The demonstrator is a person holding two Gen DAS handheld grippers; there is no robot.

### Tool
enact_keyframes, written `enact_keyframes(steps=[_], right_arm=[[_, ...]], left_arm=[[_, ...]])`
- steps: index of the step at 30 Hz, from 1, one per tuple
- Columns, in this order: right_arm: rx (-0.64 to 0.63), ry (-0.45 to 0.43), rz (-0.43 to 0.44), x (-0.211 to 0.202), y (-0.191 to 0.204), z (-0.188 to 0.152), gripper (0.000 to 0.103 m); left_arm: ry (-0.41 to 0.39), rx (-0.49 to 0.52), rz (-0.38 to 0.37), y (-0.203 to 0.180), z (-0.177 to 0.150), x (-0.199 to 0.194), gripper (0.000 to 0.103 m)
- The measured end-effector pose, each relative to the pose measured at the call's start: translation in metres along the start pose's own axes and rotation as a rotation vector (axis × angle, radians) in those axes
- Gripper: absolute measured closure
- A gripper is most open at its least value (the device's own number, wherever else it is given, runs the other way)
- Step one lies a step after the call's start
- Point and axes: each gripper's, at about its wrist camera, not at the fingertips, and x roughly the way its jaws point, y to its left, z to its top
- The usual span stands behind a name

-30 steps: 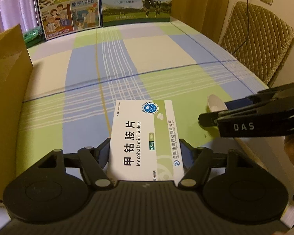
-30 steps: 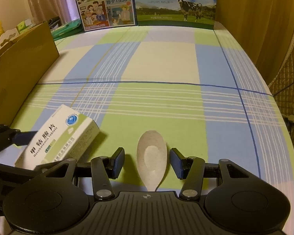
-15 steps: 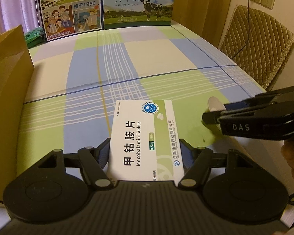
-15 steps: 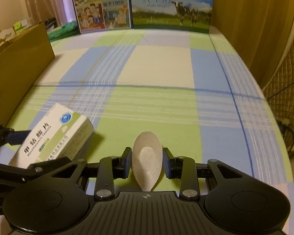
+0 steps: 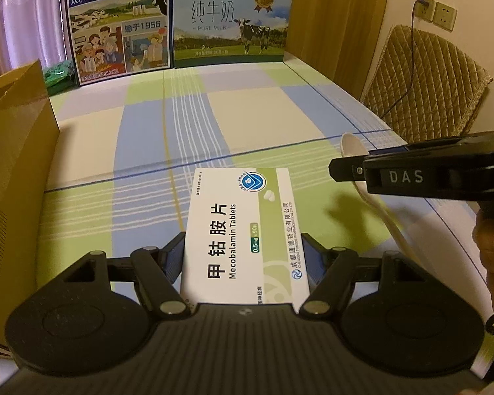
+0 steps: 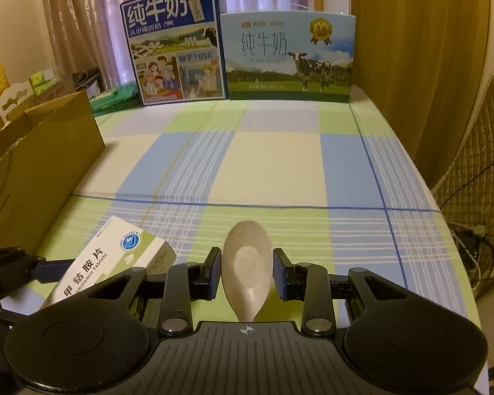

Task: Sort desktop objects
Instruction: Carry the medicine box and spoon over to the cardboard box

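A white and green Mecobalamin tablet box [image 5: 240, 230] sits lengthwise between the fingers of my left gripper [image 5: 243, 256], which is shut on its long sides. The right wrist view shows this box [image 6: 115, 263] tilted and raised off the checked tablecloth [image 6: 273, 164], with a left gripper finger [image 6: 39, 270] behind it. A speckled pale spoon [image 6: 247, 263] points its bowl forward, and my right gripper [image 6: 247, 273] is shut on the bowl's sides. In the left wrist view the spoon [image 5: 352, 144] sticks out past the right gripper [image 5: 345, 169], which a hand holds.
An open brown cardboard box [image 5: 13, 181] stands along the table's left side. Two milk cartons [image 5: 122, 26] [image 5: 233, 26] stand at the far edge, with a green packet [image 5: 59, 72] beside them. A quilted chair [image 5: 428, 89] is off the right edge.
The right gripper's fingers closed from open onto the spoon bowl and lifted it. Both grippers rose and tilted up, so more of the far cartons shows. The left stayed shut on the box.
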Motion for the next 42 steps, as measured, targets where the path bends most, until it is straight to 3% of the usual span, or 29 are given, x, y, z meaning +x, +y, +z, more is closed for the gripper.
enact_keyframes(steps=[15, 23, 32, 42], right_arm=[[0.029, -0.040, 0.002, -0.028, -0.001, 0.002, 0.073], [0.076, -0.027, -0.010, -0.047, -0.003, -0.015, 0.073], [0.071, -0.043, 0.027, -0.076, 0.019, -0.023, 0.073], [0.004, -0.087, 0.104, -0.103, 0.070, -0.001, 0.073]], left_arm=[[-0.026, 0.038, 0.013, 0.000, 0.001, -0.022, 0.036], [-0.037, 0.039, 0.037, 0.002, 0.006, -0.050, 0.036], [-0.083, 0.062, 0.069, 0.009, 0.019, -0.100, 0.036], [-0.150, 0.033, 0.133, 0.038, 0.024, -0.157, 0.036]])
